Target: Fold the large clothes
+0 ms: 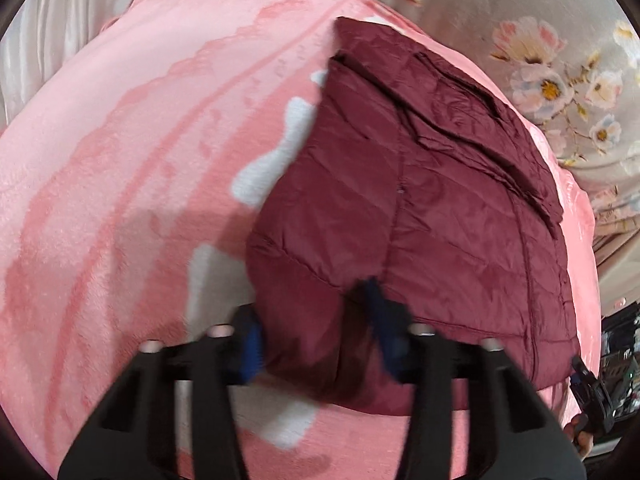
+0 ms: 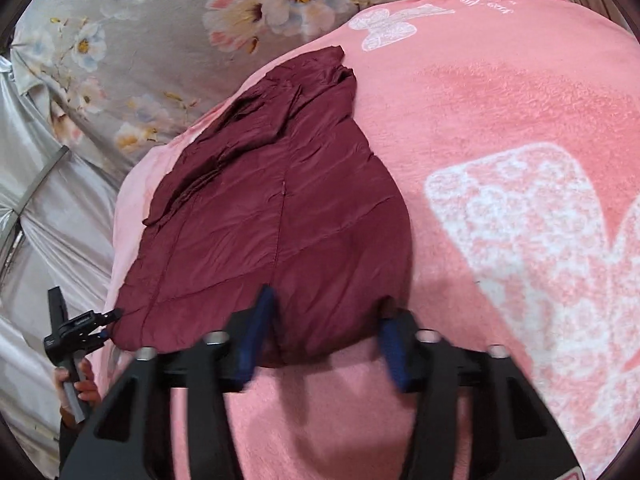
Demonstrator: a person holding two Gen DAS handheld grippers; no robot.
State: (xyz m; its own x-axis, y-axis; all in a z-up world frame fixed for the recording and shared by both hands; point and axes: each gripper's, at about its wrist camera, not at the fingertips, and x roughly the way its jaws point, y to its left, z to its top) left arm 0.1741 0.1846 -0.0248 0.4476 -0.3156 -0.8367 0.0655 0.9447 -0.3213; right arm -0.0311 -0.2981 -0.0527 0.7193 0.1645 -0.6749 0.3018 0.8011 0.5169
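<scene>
My left gripper (image 1: 316, 332) and right gripper (image 2: 324, 336), jaws spread wide, each straddle a near corner of the maroon jacket (image 1: 420, 208) on the pink blanket (image 1: 120, 160).

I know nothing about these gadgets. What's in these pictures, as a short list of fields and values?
garment: maroon quilted jacket, lying flat, part-folded, one layer turned over along its far edge
surface: pink fleece blanket with white patterns
beyond blanket: floral bedsheet
left gripper: open, blue fingers astride the jacket's near hem
right gripper: open, fingers astride the near hem at the other corner
other view of left gripper: at the jacket's corner, held in a hand
</scene>
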